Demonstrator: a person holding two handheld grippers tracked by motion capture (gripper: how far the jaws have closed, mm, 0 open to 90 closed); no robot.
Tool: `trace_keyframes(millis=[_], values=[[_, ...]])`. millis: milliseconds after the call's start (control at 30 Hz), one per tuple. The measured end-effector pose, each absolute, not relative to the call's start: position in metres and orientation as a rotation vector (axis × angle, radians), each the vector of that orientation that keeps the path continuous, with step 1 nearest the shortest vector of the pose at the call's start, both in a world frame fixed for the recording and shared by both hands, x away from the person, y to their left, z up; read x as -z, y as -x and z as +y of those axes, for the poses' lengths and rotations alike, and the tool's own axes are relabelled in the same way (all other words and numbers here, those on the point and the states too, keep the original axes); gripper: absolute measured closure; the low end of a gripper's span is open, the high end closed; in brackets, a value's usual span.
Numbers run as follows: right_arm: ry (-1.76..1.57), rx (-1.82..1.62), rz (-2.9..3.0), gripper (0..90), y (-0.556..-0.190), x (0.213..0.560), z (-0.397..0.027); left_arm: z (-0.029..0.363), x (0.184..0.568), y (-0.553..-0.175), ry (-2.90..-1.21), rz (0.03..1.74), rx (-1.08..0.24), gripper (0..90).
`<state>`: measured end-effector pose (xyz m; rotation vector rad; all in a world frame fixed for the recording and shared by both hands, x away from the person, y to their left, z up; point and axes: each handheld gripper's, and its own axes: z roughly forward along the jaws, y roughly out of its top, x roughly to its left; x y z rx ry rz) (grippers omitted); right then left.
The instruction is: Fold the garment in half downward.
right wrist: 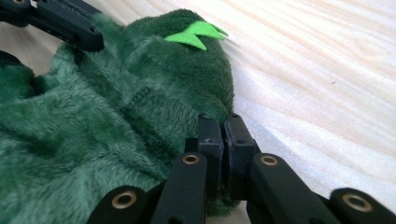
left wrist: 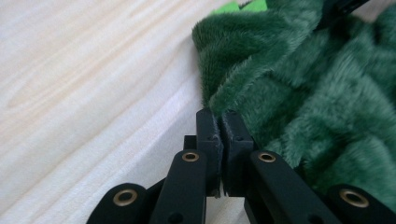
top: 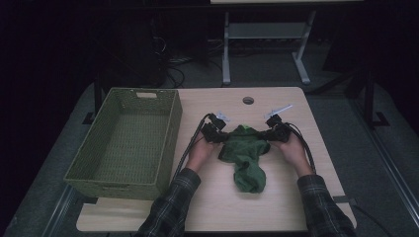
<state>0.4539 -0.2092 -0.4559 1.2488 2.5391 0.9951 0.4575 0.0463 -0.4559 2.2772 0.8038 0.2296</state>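
Observation:
A dark green plush garment [top: 245, 153] lies crumpled on the wooden table [top: 296, 197], with a bright green felt piece [right wrist: 196, 33] at its top. My left gripper [top: 221, 136] sits at the garment's upper left edge. Its jaws stand together, pinching the furry edge [left wrist: 218, 114]. My right gripper [top: 267, 134] is at the upper right edge, and its jaws are likewise pressed together on the plush [right wrist: 218, 120]. Each gripper view shows the garment [left wrist: 303, 84] [right wrist: 93, 121] beside its own jaws, with the other gripper farther off at the top.
A woven green basket [top: 170, 128] stands with nothing in it at the left of the table, close to my left forearm. A round cable hole [top: 248, 100] sits near the table's far edge. Bare wood lies in front of the garment and to its right.

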Motion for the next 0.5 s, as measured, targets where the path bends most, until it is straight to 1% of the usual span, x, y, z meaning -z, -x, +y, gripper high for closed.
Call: trace_keyframes(millis=[267, 500], values=[[-1.247, -1.058, 2.466, 88.3, -0.452, 0.428, -0.217, 0.047, 0.415, -0.458, -2.187, 0.770, -0.284, 87.0], [-1.227, -1.144, 2.360, 88.5, -0.454, 0.390, -0.224, 0.043, 0.378, -0.460, -2.128, 0.724, -0.366, 86.0]])
